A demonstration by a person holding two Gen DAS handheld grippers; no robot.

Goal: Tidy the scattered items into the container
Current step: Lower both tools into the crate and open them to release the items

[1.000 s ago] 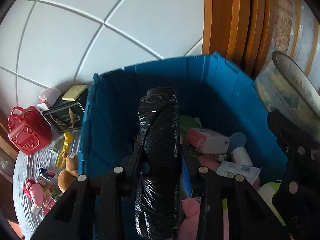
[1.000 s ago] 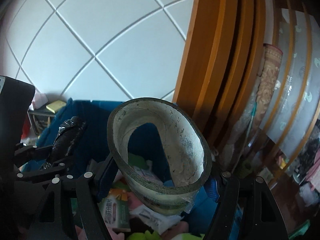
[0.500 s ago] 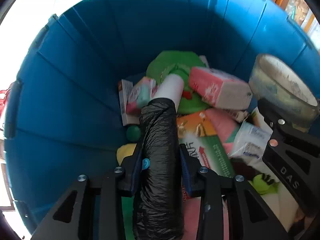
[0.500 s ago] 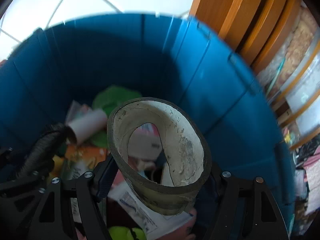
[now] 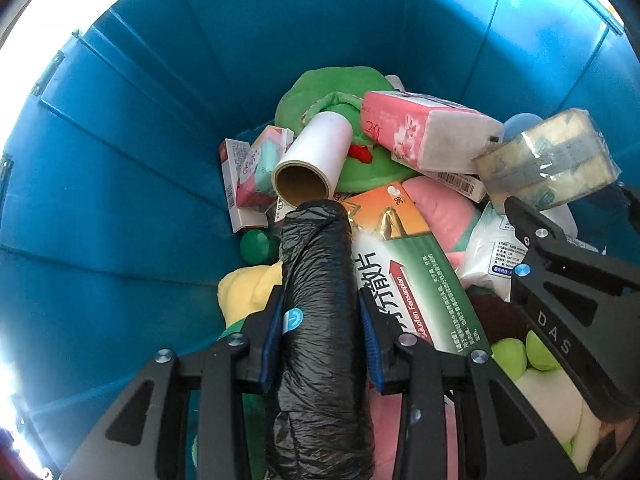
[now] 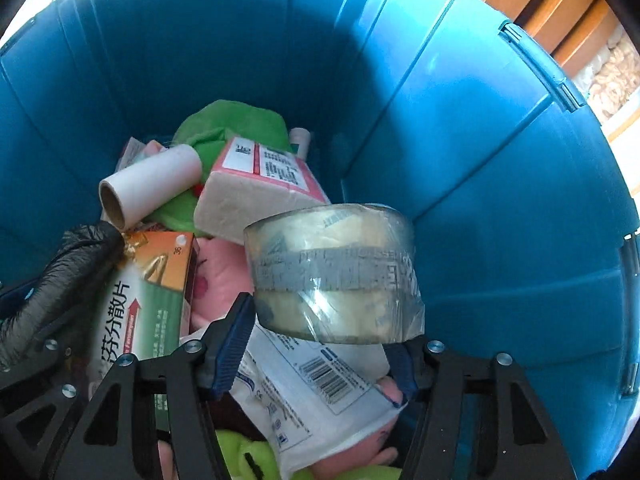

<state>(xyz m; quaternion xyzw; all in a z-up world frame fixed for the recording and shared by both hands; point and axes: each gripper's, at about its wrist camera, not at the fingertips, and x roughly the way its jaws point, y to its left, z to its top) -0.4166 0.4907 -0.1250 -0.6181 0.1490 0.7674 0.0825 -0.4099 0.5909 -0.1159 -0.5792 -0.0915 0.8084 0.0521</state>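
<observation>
Both grippers dropped steeply into the blue bin (image 5: 120, 160), seemingly gripping rolls

Counted inside one blue bin (image 5: 132, 184): one black bag roll (image 5: 320, 304), one clear tape roll (image 6: 334, 272), one white paper roll (image 5: 312, 160), one pink tissue pack (image 5: 424, 132), one green-orange medicine box (image 5: 412, 276), one green ball (image 5: 258, 246).

Left gripper (image 5: 324, 320) is pointed steeply down, low centre of its frame, jaws clamped on a black roll (image 5: 320, 320). Right gripper (image 6: 320, 352), seen at lower centre, has just been closing; a tape roll (image 6: 336, 272) is pinched between its jaws.
</observation>
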